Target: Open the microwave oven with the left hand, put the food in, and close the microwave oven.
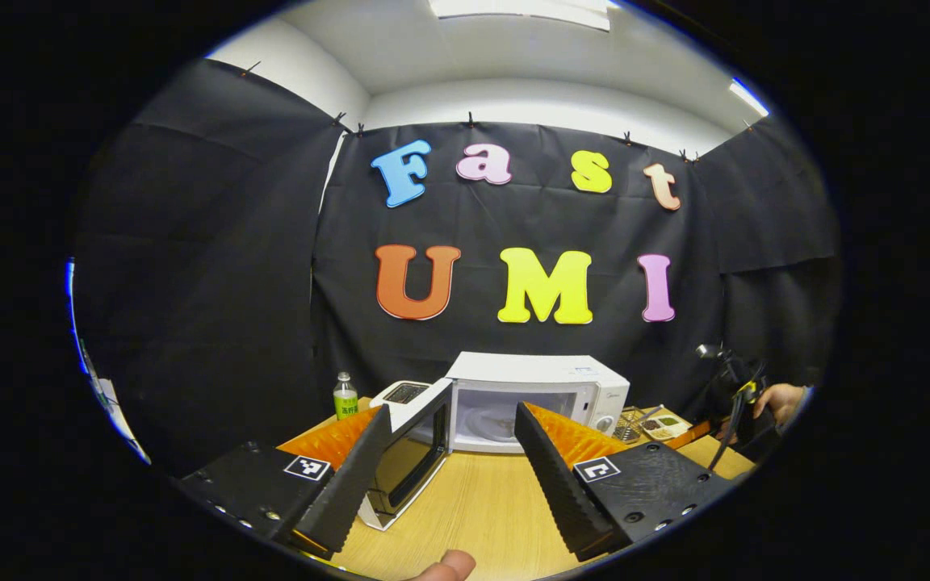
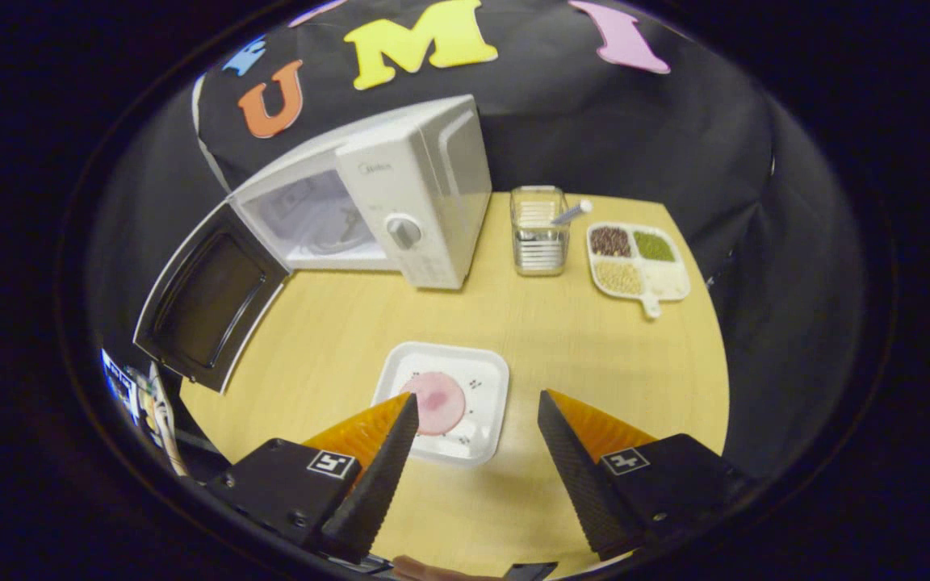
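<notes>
Wood-grain table [image 2: 594, 347] – glossy white plastic microwave [image 2: 400, 194].

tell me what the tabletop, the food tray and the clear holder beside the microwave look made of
Tabletop: likely wood laminate, pale with fine straight grain and a matte look.
Food tray: probably white foam or thin plastic, with a dull, rounded raised rim.
Clear holder: transparent glass or acrylic; its contents show through its walls, so which one is unclear.

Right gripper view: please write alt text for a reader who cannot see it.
The right tongs hang open above a white square plate holding a pink round slice of food on a wooden table. Behind it, a white microwave stands with its door swung wide open. To its right are a clear container and a divided tray of beans.
</notes>
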`<state>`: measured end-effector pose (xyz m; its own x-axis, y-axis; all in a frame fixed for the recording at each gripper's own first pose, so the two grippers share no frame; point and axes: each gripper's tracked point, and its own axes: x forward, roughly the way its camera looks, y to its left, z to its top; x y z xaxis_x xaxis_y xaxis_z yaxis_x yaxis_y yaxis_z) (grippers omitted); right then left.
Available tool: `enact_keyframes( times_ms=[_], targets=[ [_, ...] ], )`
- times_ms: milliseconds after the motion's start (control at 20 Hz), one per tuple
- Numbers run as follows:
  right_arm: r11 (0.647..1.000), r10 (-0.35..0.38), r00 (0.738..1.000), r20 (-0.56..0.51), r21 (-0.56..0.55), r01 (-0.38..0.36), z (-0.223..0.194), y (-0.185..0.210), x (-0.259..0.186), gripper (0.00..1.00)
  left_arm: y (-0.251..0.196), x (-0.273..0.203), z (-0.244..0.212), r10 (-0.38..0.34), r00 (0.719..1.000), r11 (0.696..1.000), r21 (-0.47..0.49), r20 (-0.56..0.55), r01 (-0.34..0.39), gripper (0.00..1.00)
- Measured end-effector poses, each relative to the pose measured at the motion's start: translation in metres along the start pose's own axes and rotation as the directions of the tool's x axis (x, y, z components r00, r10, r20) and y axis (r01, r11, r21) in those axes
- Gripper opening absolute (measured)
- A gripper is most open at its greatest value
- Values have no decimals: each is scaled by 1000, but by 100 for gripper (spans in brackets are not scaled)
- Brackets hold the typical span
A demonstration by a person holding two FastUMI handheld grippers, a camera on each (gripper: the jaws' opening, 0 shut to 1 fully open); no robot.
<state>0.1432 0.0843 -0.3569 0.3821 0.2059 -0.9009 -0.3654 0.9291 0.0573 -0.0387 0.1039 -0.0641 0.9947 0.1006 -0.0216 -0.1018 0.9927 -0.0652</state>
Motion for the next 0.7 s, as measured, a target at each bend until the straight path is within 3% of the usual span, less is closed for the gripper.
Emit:
enact_keyframes(
  times_ms=[150,200,250,300,350,550,600,650,700],
  targets=[
    [999,-13,994,-110,32,17,-12,-17,34,92,-11,-6,7,-24,999,1000,-19,30,24,94],
    [999,-10,989,-146,44,16,-16,-22,45,78,-13,-7,7,-28,999,999,-16,31,28,93],
    [998,7,984,-178,63,4,-22,-22,55,88,-14,-8,5,-28,999,1000,-13,26,28,93],
    [996,19,977,-213,85,-1,-27,-21,65,72,-16,-9,4,-29,999,1000,-7,21,29,93],
    [994,39,969,-243,104,-14,-32,-20,71,81,-19,-10,3,-32,999,999,1,19,32,93],
    [990,105,939,-328,129,-66,-42,-9,90,62,-25,-11,4,-40,999,999,21,14,39,94],
    [989,108,935,-337,128,-69,-40,-9,90,32,-25,-11,3,-41,999,999,22,13,41,94],
    [989,113,925,-362,126,-72,-42,-13,91,25,-26,-9,2,-43,999,999,25,11,43,93],
    [989,115,923,-368,127,-72,-43,-21,99,11,-28,-9,2,-44,999,999,27,9,43,93]
  ],
)
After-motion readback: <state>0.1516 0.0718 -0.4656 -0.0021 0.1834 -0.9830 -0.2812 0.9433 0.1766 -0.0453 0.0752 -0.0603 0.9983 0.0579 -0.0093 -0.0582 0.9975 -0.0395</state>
